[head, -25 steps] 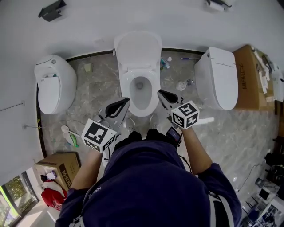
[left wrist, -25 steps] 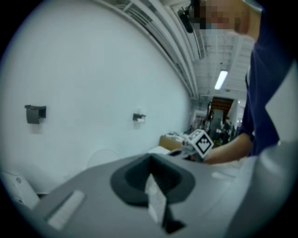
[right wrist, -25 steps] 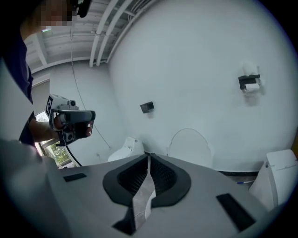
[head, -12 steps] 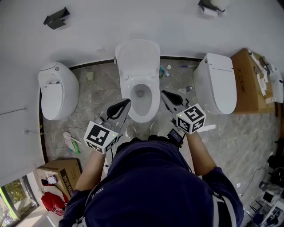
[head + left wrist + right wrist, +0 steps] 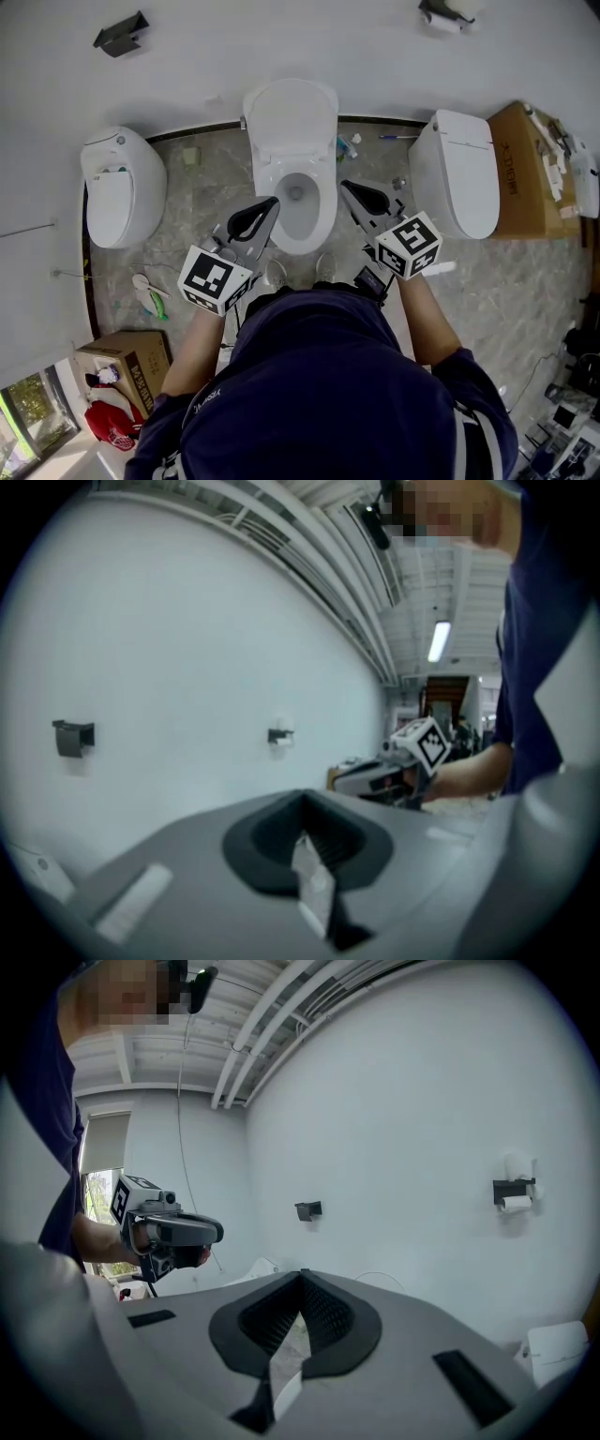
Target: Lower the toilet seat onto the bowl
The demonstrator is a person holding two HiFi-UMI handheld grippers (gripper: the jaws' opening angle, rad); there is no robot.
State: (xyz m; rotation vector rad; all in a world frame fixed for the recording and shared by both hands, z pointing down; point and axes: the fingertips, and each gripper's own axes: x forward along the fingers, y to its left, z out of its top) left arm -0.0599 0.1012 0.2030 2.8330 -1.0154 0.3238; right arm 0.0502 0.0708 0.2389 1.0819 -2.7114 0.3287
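Toilet bowl [image 5: 302, 239] open under raised lid [image 5: 291, 117], seat [image 5: 323, 192] indistinct from rim, left gripper [image 5: 269, 204] and right gripper [image 5: 345, 187] both closed, empty, cardboard box [image 5: 124, 356] contents unseen.

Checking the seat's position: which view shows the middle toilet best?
The head view: the middle toilet is seen from above, lid raised. The left and right gripper views show wall and their own jaws, not it.

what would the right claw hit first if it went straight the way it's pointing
The right claw likely meets the middle toilet's raised lid first, else the white wall behind; depth unclear.
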